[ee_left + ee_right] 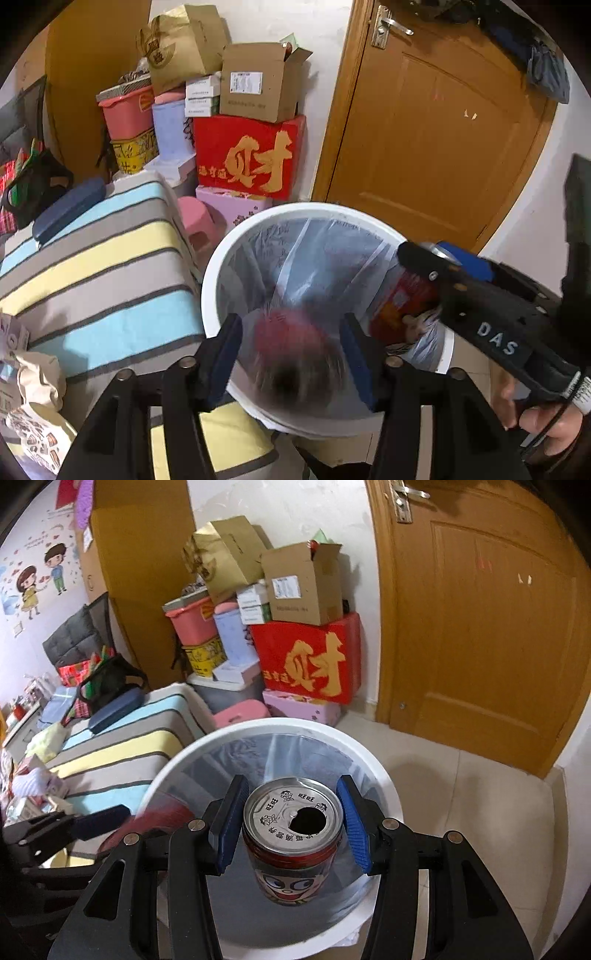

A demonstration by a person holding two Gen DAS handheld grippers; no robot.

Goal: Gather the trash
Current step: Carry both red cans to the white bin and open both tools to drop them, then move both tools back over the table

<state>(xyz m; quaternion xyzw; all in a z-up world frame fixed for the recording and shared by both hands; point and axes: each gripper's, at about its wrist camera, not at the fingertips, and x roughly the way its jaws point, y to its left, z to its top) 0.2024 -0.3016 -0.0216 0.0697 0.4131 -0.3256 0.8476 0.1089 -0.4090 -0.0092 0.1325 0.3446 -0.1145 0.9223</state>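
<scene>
Below both pairs of fingers: white bin (277,725), clear-lined. Between the right gripper (291,786) fingers: red can (291,849), clamped at its sides, opened top facing back toward the wrist, base away and down into the bin, long axis roughly along the fingers. Keep centred over the mouth, then part the fingers cleanly. Between the left gripper (291,323) fingers, spread and gripping nothing: blurred red item (284,339), likely dropping.
</scene>
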